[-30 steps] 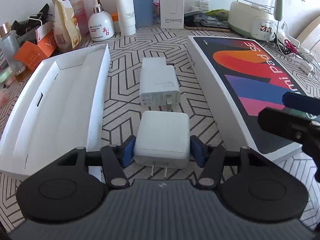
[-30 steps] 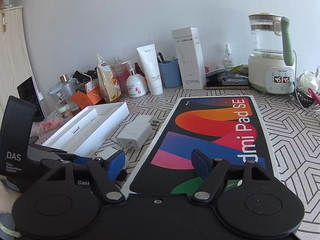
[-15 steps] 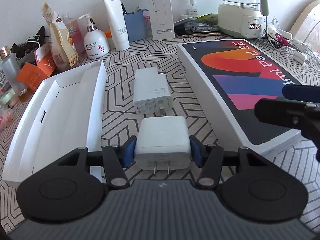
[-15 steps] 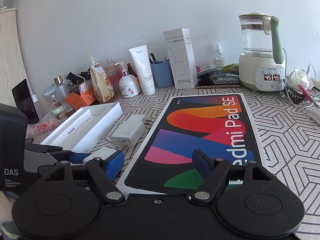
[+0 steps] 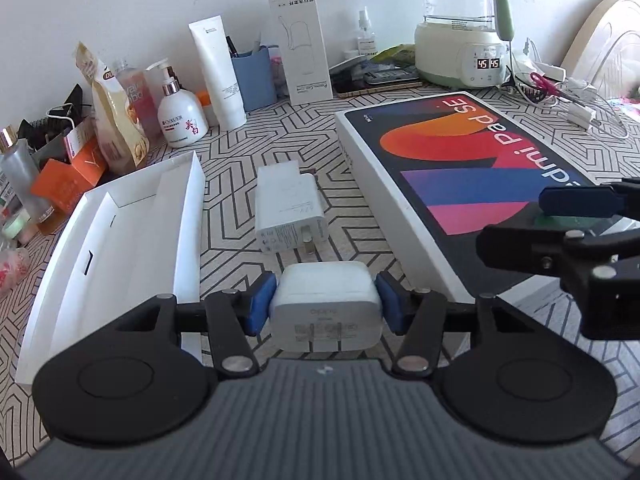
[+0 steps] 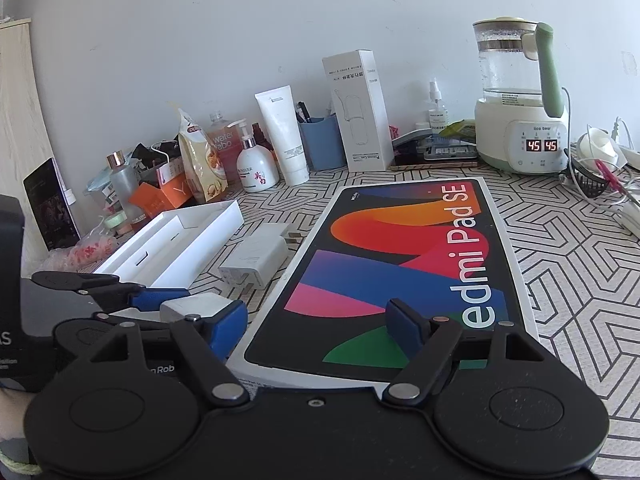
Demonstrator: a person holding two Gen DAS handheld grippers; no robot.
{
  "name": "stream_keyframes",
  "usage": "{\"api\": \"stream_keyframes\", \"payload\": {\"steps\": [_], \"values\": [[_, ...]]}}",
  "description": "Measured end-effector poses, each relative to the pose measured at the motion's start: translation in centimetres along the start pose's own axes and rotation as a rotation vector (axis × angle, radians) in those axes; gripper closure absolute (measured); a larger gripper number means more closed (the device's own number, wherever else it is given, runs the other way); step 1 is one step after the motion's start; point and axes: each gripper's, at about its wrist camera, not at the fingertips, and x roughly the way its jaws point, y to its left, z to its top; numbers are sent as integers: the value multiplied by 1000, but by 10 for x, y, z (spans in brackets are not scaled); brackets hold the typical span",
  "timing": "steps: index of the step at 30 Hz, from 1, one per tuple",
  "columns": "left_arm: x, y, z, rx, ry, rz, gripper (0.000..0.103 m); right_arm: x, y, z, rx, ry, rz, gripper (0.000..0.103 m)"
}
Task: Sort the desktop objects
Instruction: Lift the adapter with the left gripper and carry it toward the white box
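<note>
White charger [image 5: 325,308] sits clamped between my left gripper [image 5: 325,312] pads, prong face toward the camera, blue pads pressing both side faces. It looks lifted off the table, though I can't tell the clearance. From the right wrist view it shows as a white block [image 6: 192,307] low left.

Second charger [image 5: 290,211] lies flat on the patterned tabletop [image 5: 248,128] just ahead, prongs toward me, between the open white tray [image 5: 100,248] on the left and the tablet box [image 5: 472,176] on the right. What shows of the tray is bare.

My right gripper [image 6: 316,320] is wide open with nothing in it, hovering over the near end of the tablet box.

Judgement: the held charger likely goes into the tray, but the task line doesn't say, so treat that as a guess.

Doing it well:
- Keep the squeeze steady; smooth plastic and a shallow bite, so it could pivot.
- Carry left, high enough to pass the tray wall, and avoid knocking the second charger.
- Set it down flat on the tray floor before letting go; no dropping.
- Keep the right gripper off the path.
</note>
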Motion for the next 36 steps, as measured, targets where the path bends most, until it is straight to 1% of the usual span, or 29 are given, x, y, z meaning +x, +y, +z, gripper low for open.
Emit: {"api": "stream_keyframes", "payload": {"steps": [2, 6, 8, 12, 13, 18, 29, 32, 33, 34, 36], "values": [[-3, -3, 0, 16, -13, 4, 49, -1, 0, -1, -1, -2, -2, 22], [3, 3, -4, -27, 13, -23, 49, -5, 1, -3, -1, -3, -3, 22], [3, 4, -5, -34, 13, -22, 49, -5, -1, -3, 2, -4, -2, 22], [-11, 0, -7, 10, -42, 13, 49, -6, -2, -3, 1, -3, -3, 22], [-14, 2, -7, 7, -48, 13, 49, -6, -1, -3, 1, -3, -5, 22], [-20, 15, -8, -44, -43, -17, 50, -7, 3, -3, -7, -5, -2, 22], [-42, 36, -20, -99, -69, -28, 50, -1, 27, -6, -69, 25, 33, 22], [-51, 46, -26, -126, -74, -61, 51, -1, 33, -7, -95, 36, 79, 22], [-54, 50, -28, -138, -77, -69, 56, 0, 35, -8, -104, 43, 99, 22], [-57, 53, -28, -142, -85, -64, 59, 0, 37, -8, -114, 52, 119, 22], [-62, 58, -28, -143, -103, -46, 59, 1, 44, -7, -133, 62, 143, 22]]}}
